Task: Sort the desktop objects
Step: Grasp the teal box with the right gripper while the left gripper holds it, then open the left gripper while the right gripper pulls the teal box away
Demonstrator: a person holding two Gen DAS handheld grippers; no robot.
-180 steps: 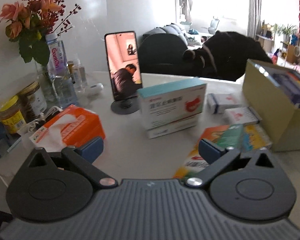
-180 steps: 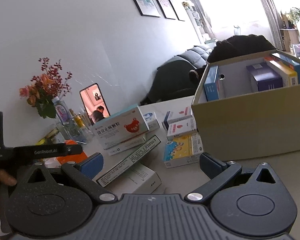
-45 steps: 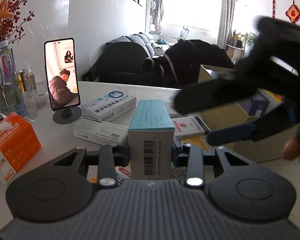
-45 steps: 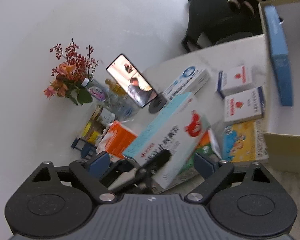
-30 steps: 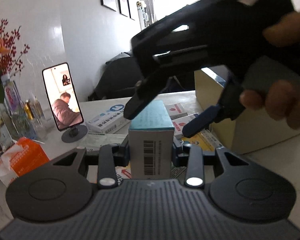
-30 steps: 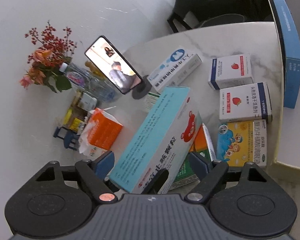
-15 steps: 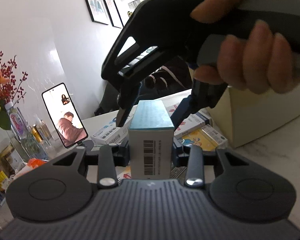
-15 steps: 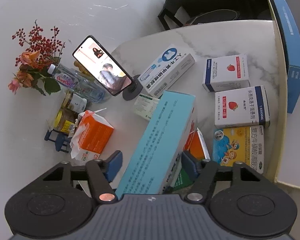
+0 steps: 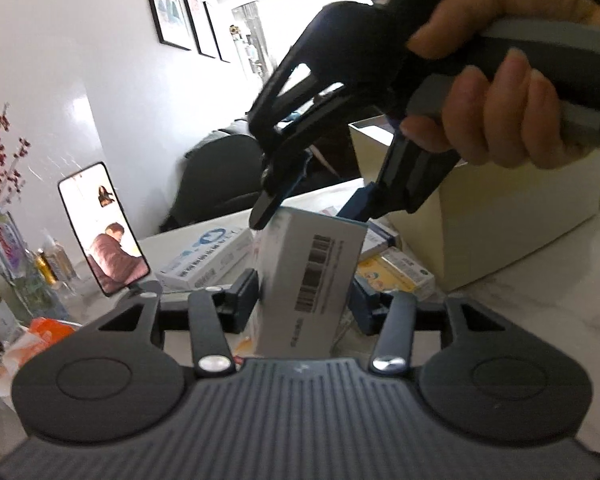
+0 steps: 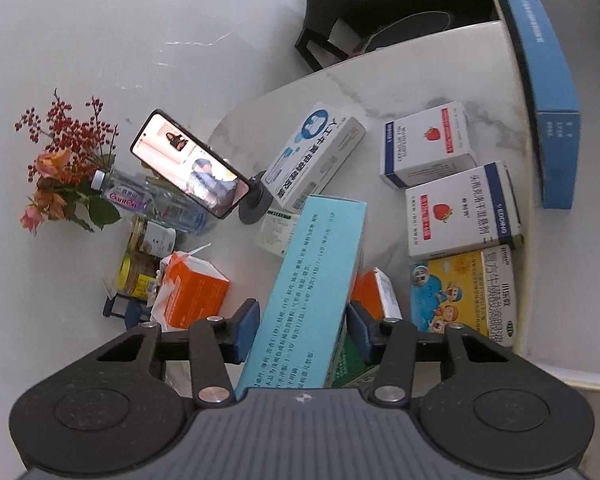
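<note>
A long medicine box with a teal top (image 10: 312, 280) and a white barcoded end (image 9: 308, 276) hangs above the table between both grippers. My right gripper (image 10: 303, 330) comes down on it from above. Its jaws are closing, and the blue pads (image 10: 246, 328) lie against the box's long sides. A hand (image 9: 500, 112) holds that gripper (image 9: 312, 210) in the left wrist view. My left gripper (image 9: 304, 304) flanks the box's near end. Its jaws are opening, and the box leans askew between the loosened pads (image 9: 246, 300).
A beige cardboard box (image 9: 500, 232) stands at the right, with a blue carton (image 10: 540, 60) inside it. Several medicine boxes (image 10: 460, 212) lie on the marble table below. A phone on a stand (image 10: 190, 164), an orange tissue pack (image 10: 192, 296), jars and flowers (image 10: 64, 168) crowd the left.
The right gripper has come down over the box and its jaws have narrowed onto it. The left jaws have eased apart a little, and the box now leans in them.
</note>
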